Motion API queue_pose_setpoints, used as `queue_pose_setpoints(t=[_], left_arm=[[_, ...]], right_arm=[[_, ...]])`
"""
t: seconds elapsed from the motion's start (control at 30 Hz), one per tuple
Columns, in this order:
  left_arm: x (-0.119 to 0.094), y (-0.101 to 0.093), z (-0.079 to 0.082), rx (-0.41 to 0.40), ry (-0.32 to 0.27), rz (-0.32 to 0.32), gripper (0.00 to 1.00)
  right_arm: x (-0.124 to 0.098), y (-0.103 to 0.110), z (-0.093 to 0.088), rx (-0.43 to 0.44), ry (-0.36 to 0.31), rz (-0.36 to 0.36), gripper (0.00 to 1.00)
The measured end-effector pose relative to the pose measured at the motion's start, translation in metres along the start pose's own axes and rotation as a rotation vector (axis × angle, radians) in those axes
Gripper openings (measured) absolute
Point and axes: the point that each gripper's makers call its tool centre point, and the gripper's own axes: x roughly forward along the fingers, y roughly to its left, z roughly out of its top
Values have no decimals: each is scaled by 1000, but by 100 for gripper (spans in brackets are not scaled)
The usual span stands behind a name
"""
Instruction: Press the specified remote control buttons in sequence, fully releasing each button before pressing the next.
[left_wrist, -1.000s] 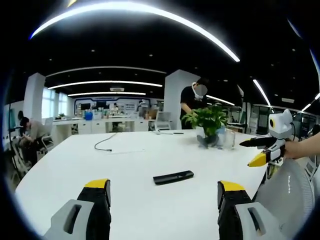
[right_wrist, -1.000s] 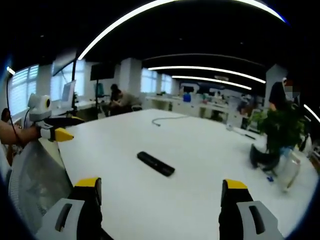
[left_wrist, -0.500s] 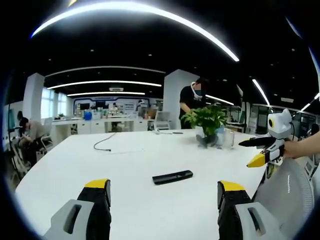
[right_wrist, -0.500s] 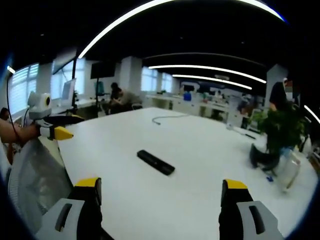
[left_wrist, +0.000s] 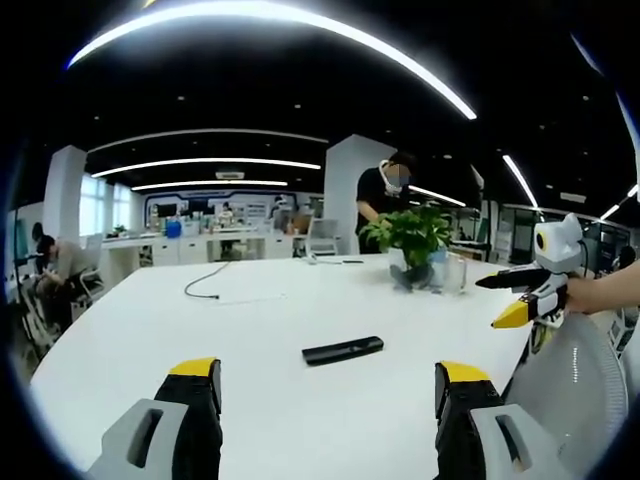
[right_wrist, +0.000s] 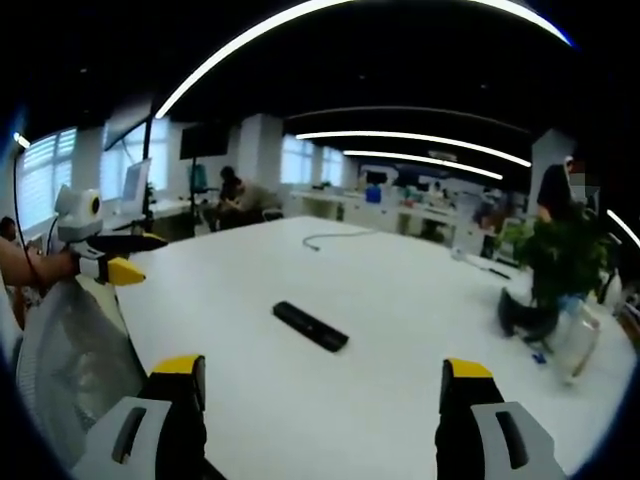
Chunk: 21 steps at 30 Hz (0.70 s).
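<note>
A black remote control (left_wrist: 343, 350) lay flat mid-table (left_wrist: 130, 330), well in from every edge. The left gripper (left_wrist: 318, 400) and right gripper (right_wrist: 313, 400) hovered spread, holding nothing. Pressing seemed not yet begun; next, one jaw tip must descend onto the first button.

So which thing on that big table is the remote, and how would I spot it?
Start with the large white table. Near its middle lies the remote control, well in front of the potted plant and apart from the thin dark cable. It is the only flat, slim black bar there.
</note>
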Motion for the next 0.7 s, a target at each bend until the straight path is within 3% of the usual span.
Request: queue_pose_setpoints(t=[0.7], left_arm=[[0,-3,0,-4,-4,-13,91]], right_arm=[[-1,-4,-1,16,2,-20,96]])
